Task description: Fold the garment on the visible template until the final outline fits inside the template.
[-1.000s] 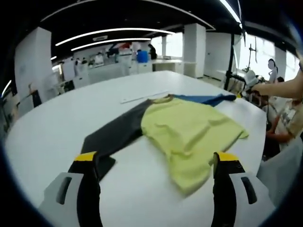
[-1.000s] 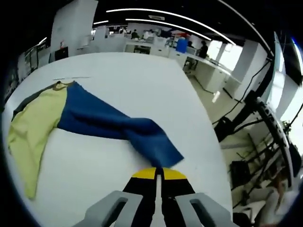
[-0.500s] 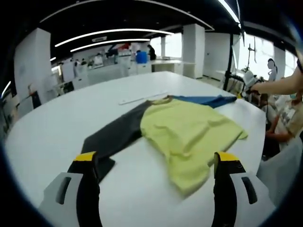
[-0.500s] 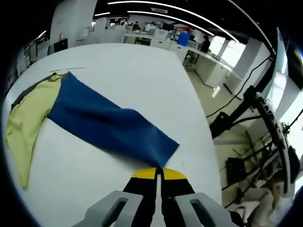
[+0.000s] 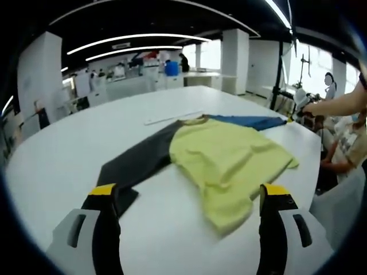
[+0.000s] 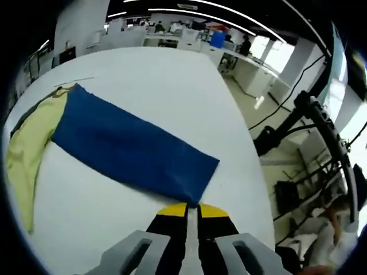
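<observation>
White tabletop (image 5: 69, 154) carries the garment (image 5: 229, 157), its blue sleeve (image 6: 129, 146) stretched flat and pinched at the cuff by the right hand-held gripper (image 6: 192, 207), the left hand-held gripper (image 5: 186, 197) held apart; folding that sleeve inward seems next.

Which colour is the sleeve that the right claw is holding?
Blue sleeve; it shows best in the right gripper view.

The right gripper (image 6: 192, 207) pinches the near corner of the blue sleeve (image 6: 131, 148), jaws closed. The sleeve lies flat on the white table (image 6: 160, 80), running far-left to the yellow body (image 6: 26, 152).
</observation>
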